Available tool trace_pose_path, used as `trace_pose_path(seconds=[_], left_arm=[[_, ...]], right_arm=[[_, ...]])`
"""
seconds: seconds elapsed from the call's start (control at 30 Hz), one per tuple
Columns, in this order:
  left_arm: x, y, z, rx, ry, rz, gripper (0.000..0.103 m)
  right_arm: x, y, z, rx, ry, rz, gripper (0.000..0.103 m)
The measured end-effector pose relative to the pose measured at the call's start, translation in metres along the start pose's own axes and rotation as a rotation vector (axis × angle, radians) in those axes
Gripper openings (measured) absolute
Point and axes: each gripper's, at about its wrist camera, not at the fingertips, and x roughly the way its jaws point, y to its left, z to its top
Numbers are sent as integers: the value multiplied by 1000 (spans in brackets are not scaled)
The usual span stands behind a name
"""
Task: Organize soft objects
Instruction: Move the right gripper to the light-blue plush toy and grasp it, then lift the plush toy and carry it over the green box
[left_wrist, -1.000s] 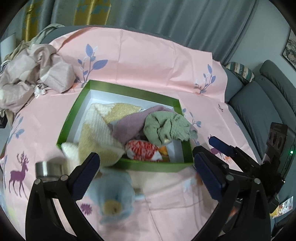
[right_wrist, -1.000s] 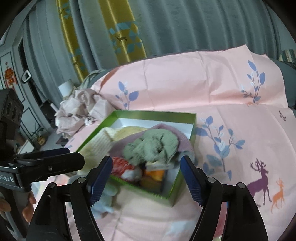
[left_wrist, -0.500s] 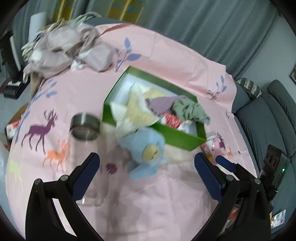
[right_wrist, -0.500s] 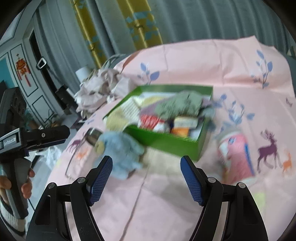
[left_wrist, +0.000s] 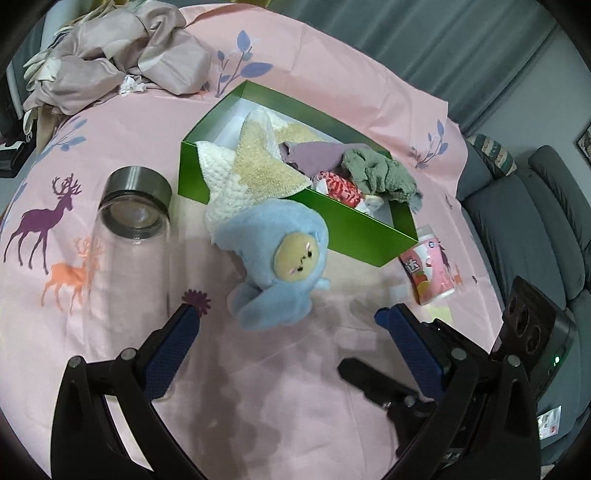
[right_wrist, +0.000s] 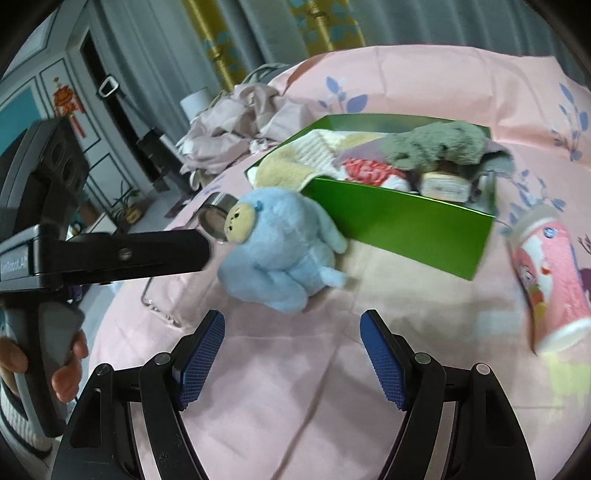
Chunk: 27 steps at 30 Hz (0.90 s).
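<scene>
A: Where's the blue plush toy (left_wrist: 275, 267)?

B: On the pink sheet (left_wrist: 295, 387), just near of the green box (left_wrist: 354, 225), touching the knitted cloth (left_wrist: 251, 173) spilling over its wall. Both grippers gape wide, empty: left gripper (left_wrist: 286, 332), right gripper (right_wrist: 291, 332).

A: How to take it?

B: I'd close across the round body, not the loose limbs, then lift clear of the box wall.

A: Its axis?

B: Head far, feet near; face turned left toward the glass jar (left_wrist: 133, 229).
</scene>
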Motion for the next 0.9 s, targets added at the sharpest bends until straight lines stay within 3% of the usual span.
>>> trace_pose_path(seconds=[0.3,0.43,0.5,0.57,0.67,0.9], left_arm=[[26,-1,9,39,47,78,100],[37,-3,15,66,69,103,93],[44,-3,17,68,78,126,85],[50,-1,18,65,96,133,69],[56,4,19,56,113,140,58],[57,7,17,56,118,106,48]], right_arm=[[33,-9,14,9,19,35,76],[53,-12,24,0,38,64,76],[65,-15,29,5,60,84,77],[73,-15,31,8,75,110,77],[79,-11,32,-6,84,123,76],[81,-9,29,-23,84,114,64]])
